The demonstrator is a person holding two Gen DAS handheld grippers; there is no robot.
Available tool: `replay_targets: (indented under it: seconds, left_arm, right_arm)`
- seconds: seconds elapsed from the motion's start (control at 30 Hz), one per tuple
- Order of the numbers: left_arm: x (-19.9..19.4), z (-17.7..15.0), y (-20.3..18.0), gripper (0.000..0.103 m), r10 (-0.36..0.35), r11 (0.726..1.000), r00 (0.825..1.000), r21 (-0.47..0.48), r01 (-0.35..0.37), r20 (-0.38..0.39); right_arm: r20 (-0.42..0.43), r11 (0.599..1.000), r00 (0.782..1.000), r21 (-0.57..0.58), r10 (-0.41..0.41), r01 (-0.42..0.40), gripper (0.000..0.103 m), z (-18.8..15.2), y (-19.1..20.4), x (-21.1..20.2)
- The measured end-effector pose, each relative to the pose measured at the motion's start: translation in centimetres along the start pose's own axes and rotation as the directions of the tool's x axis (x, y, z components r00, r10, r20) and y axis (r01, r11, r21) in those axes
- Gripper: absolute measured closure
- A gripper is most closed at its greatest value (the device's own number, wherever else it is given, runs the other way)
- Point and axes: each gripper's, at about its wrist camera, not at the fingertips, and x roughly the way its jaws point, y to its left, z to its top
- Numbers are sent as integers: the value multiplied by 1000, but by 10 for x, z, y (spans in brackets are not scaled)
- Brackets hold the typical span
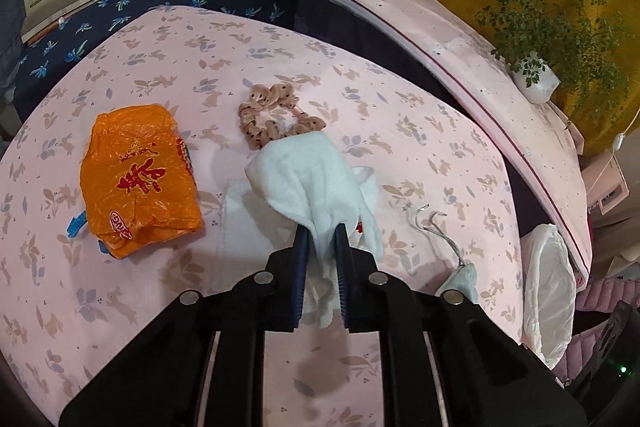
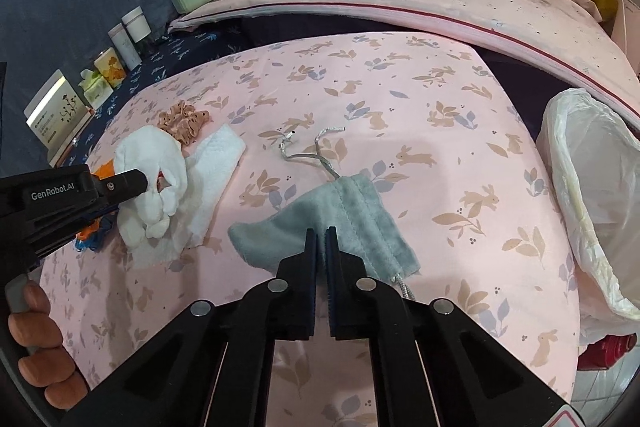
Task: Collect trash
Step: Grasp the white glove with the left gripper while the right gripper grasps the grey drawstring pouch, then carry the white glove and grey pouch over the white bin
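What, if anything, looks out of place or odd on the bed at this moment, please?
The pink scrunchie and the grey drawstring pouch lie among litter such as the orange plastic bag, though neither looks like trash. The right gripper has pinched the pouch.

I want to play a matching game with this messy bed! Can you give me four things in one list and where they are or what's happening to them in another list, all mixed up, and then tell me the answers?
Things:
1. white cloth
2. grey drawstring pouch
3. orange plastic bag
4. pink scrunchie

Places or states:
A. lying loose on the bed, beyond the white cloth
B. pinched by the right gripper
C. lying flat on the bed, off to the left in the left wrist view
D. pinched by the left gripper

Pairs: 1-D, 2-B, 3-C, 4-A
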Motion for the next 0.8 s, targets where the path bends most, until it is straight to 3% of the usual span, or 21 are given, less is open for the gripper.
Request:
replay_targets:
  seconds: [0.33,0.8]
  left_arm:
    - [-38,-12,-59,90,-51,993,997,113,45,51]
    - [-60,-40,-137,90,-102,962,993,258,84,55]
  right_arm:
    - [109,998,994,58,12,-18,99,10,-26,-56]
    - [207,985,978,172,-20,-16,99,10,-87,-111]
